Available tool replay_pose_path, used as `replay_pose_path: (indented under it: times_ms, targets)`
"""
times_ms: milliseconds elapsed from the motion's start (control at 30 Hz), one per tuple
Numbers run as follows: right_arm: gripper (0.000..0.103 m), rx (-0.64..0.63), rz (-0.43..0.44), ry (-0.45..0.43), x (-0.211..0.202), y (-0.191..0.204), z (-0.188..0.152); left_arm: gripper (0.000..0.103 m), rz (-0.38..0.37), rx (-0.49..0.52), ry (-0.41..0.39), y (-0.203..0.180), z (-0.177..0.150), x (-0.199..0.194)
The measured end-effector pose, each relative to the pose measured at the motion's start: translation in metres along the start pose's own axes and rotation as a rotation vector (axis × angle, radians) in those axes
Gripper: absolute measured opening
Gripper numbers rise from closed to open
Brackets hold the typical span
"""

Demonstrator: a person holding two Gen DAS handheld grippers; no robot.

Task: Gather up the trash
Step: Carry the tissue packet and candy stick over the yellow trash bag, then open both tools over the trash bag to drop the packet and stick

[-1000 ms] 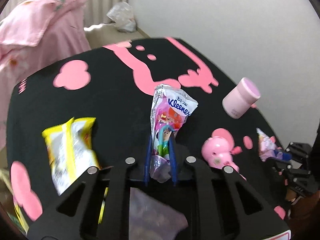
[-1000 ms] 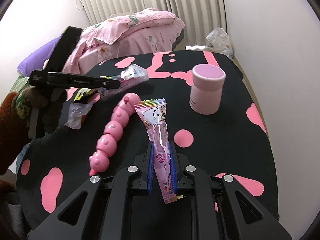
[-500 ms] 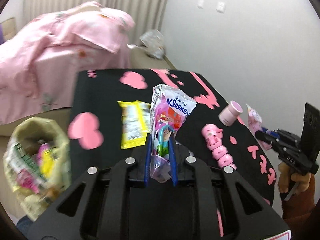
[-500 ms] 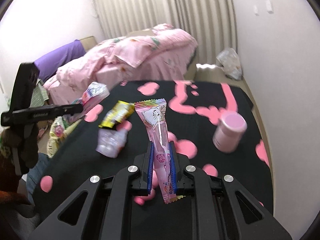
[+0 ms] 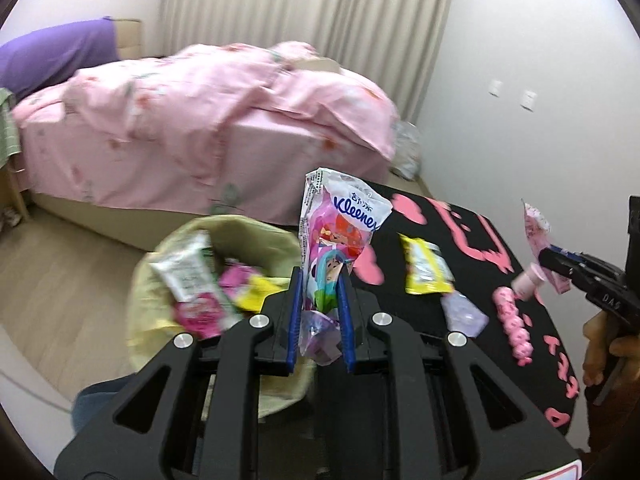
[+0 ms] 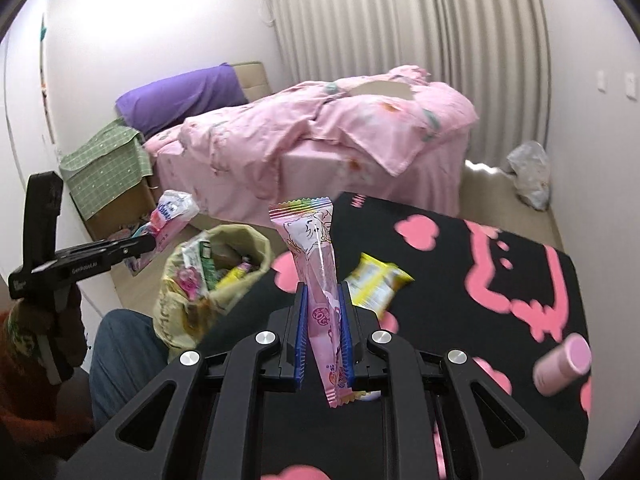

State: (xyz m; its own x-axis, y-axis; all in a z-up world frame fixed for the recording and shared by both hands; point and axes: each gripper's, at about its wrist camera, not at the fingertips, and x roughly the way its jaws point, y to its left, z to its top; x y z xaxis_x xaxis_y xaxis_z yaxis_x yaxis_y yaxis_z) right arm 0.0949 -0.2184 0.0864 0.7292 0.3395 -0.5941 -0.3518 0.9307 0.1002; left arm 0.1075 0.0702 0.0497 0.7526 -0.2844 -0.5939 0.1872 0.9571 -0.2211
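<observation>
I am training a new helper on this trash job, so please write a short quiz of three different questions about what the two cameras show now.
1. True or false: the left gripper is empty.
2. Which thing lies on the black table?
A. the yellow snack packet
B. a glass bottle
C. a book
3. Fill in: the right gripper is shut on a long ____ wrapper.

Key
1. False: it is shut on the Kleenex tissue pack, in front of the open trash bag.
2. A
3. pink
</observation>
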Motion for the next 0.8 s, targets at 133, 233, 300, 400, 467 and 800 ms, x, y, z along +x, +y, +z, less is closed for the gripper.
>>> replay_pose_path:
  times_ms: [133, 233, 300, 400, 467, 800]
  targets:
    - [0.015, -0.056, 0.033, 0.001, 0.021, 0.036, 0.019, 0.016, 0.038, -0.075, -0.015, 0.034, -0.005, -0.01]
    - [0.015, -0.091, 0.052, 0.006, 0.034, 0.056, 0.029, 0.016, 0.058, -0.118, -0.019, 0.053, -0.009, -0.011]
    - [0.015, -0.122, 0.063, 0.015, 0.044, 0.071, 0.036, 0.016, 0.069, -0.136, -0.017, 0.06, -0.012, -0.012]
    - [0.015, -0.147, 0.08, 0.034, 0.058, 0.085, 0.043, 0.016, 0.09, -0.157, -0.016, 0.071, -0.013, -0.013]
    - [0.015, -0.161, 0.087, 0.044, 0.066, 0.094, 0.047, 0.016, 0.096, -0.165, -0.024, 0.077, -0.013, -0.015]
    - [0.015, -0.223, 0.152, 0.09, 0.11, 0.127, 0.057, 0.016, 0.137, -0.195, -0.019, 0.093, -0.015, -0.005]
